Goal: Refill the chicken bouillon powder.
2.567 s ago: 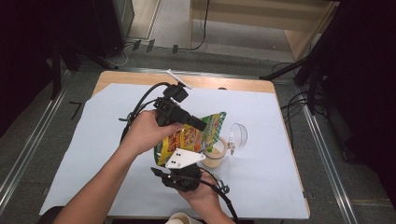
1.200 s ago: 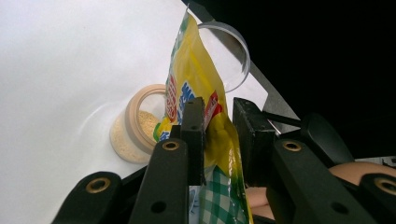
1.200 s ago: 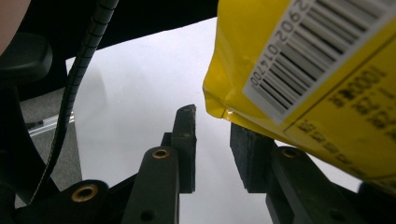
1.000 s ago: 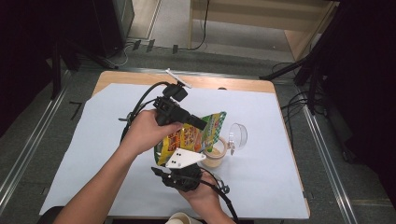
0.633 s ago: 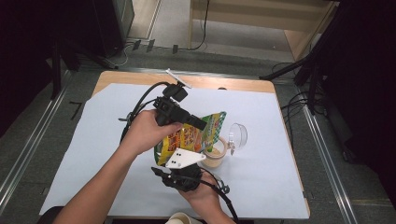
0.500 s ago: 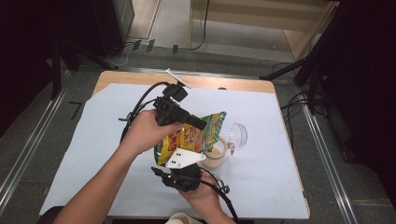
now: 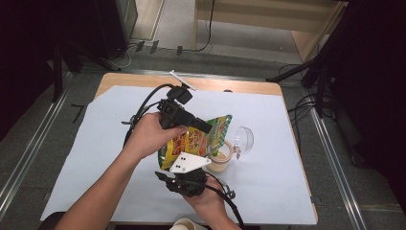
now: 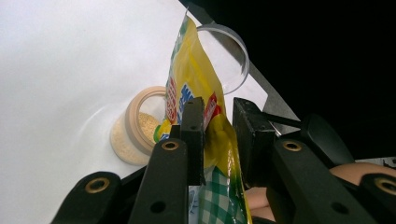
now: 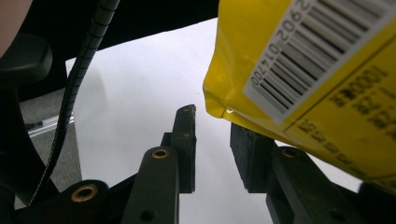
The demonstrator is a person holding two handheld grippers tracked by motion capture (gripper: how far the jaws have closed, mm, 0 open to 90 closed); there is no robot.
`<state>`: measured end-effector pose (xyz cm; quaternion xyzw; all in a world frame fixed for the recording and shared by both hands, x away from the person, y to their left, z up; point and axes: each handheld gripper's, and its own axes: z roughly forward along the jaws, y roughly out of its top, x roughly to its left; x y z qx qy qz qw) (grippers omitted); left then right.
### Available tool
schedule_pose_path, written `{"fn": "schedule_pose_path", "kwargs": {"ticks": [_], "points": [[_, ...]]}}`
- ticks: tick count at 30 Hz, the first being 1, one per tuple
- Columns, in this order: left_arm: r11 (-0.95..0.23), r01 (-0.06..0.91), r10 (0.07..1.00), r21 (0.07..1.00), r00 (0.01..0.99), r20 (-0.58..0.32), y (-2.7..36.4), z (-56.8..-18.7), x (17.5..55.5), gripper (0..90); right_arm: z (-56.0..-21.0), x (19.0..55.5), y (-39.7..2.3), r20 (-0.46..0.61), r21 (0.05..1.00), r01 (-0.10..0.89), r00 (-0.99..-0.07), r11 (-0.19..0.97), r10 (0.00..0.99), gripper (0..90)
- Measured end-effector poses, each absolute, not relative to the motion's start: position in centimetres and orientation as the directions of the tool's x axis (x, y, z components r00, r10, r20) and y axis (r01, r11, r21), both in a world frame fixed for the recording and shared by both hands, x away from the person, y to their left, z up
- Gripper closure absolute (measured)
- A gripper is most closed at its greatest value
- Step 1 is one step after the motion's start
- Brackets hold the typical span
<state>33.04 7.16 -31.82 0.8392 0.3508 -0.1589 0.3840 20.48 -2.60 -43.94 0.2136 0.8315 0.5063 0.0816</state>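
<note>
- Left gripper (image 8: 215, 122) had its jaws clamped on the yellow pouch (image 7: 198, 140), which hung tilted over the small open jar (image 7: 220, 156) of pale powder on the white sheet (image 7: 86, 143).
- Right gripper (image 9: 212, 140) sat under the pouch's bottom corner, jaws parted with nothing between them.
- Pouring looked to be the step in hand.
- Next, the pouch likely needed more tilt, its mouth kept over the jar; a clear lid (image 7: 244, 139) lay just beside.

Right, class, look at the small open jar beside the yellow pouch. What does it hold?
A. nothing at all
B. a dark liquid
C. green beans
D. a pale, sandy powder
D: in the left gripper view the jar shows a pale, grainy powder through its open mouth, just beside the yellow pouch that the left tongs hold.
</note>
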Motion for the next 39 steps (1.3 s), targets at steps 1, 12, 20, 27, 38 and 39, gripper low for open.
{"fn": "schedule_pose_path", "kwargs": {"ticks": [1, 12, 20, 27, 38, 39], "points": [[-0.459, 0.710, 0.466, 0.534, 0.704, -0.536, 7.17, -31.82, 33.05, 75.5, -43.93, 20.48, -2.60, 0.078, 0.878, 0.270, -0.895, 0.395, 0.438, 72.7], [-0.458, 0.709, 0.467, 0.537, 0.706, -0.533, 7.17, -31.77, 33.03, 75.6, -43.91, 20.52, -2.62, 0.076, 0.878, 0.268, -0.895, 0.396, 0.439, 72.7], [-0.456, 0.709, 0.466, 0.538, 0.705, -0.535, 7.23, -31.74, 33.08, 75.3, -43.81, 20.45, -2.63, 0.073, 0.880, 0.265, -0.895, 0.394, 0.439, 72.8], [-0.454, 0.709, 0.467, 0.540, 0.705, -0.534, 7.22, -31.74, 33.10, 74.9, -43.76, 20.47, -2.71, 0.063, 0.881, 0.258, -0.894, 0.396, 0.443, 72.9], [-0.466, 0.709, 0.469, 0.529, 0.705, -0.532, 6.85, -31.61, 33.37, 76.9, -43.74, 20.49, -2.72, 0.064, 0.884, 0.259, -0.891, 0.388, 0.449, 72.7], [-0.466, 0.709, 0.469, 0.529, 0.705, -0.532, 6.85, -31.61, 33.38, 76.9, -43.73, 20.52, -2.73, 0.063, 0.885, 0.259, -0.891, 0.388, 0.450, 72.7]]}}
